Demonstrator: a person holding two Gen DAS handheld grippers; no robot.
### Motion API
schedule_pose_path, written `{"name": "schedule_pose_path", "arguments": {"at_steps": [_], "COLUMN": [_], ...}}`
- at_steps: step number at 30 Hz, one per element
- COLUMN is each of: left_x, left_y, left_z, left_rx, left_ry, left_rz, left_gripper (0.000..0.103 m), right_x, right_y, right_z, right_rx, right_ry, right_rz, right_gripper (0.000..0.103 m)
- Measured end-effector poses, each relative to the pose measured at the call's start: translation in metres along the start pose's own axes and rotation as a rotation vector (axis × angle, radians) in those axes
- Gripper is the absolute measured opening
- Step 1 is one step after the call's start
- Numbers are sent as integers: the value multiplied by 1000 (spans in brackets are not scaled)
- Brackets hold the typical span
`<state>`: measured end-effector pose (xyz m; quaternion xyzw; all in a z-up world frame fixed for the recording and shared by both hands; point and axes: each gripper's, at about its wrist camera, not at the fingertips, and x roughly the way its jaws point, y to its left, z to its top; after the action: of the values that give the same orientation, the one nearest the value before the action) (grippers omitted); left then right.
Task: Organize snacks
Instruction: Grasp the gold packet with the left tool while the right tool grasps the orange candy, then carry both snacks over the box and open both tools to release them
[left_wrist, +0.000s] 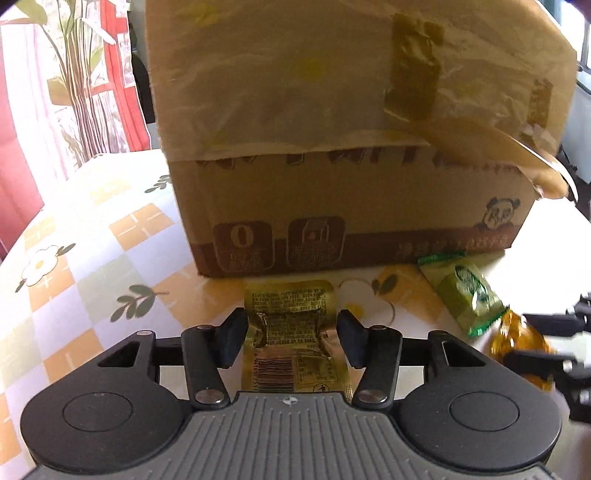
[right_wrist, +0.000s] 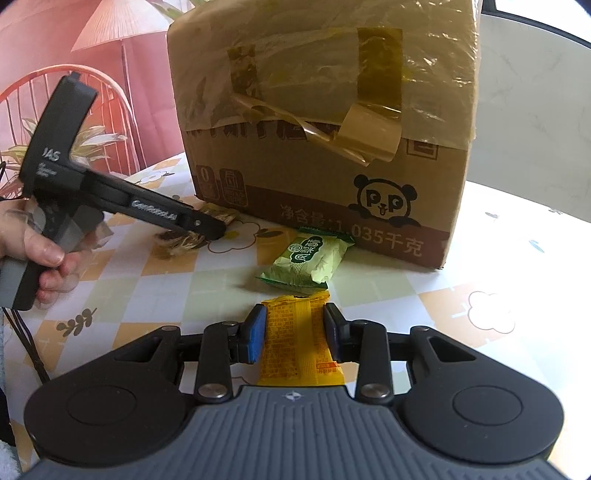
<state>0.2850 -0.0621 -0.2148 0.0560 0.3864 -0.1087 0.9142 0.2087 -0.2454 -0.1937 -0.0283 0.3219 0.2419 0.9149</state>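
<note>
Evidently little has been sorted: the yellow snack packet (right_wrist: 299, 341) is clamped by the right gripper (right_wrist: 295, 334), while the gold sachet (left_wrist: 293, 341) lies between the left gripper's (left_wrist: 291, 338) half-closed jaws; whether it is pinched cannot be told. A green packet (right_wrist: 308, 264) remains on the tablecloth (right_wrist: 461, 317) beside the cardboard box (right_wrist: 325, 122).

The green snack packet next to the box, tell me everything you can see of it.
The green snack packet is a small crinkled pillow pack with a round white emblem and crimped ends. It lies flat on the checked tablecloth, sealed, beside the cardboard box, one end at its base. No gripper touches it.
</note>
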Motion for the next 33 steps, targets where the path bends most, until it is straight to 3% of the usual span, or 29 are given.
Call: {"name": "schedule_pose_path", "arguments": {"at_steps": [11, 24, 29, 33], "left_x": [-37, -50, -67, -90], "left_y": [9, 3, -3, -6], "left_z": [-39, -37, -28, -6], "left_rx": [-64, -16, 43, 85], "left_ry": [-5, -30, -98, -180], "left_rz": [-67, -125, -143, -185], "left_gripper": [53, 52, 52, 52], "right_x": [1, -6, -39, -67], "right_y": [2, 12, 2, 3], "right_z": [0, 0, 6, 30], "right_rx": [0, -73, 40, 40], "right_ry": [0, 36, -47, -143], "right_rz": [-7, -47, -58, -44], "right_gripper": [36, 36, 36, 36]}}
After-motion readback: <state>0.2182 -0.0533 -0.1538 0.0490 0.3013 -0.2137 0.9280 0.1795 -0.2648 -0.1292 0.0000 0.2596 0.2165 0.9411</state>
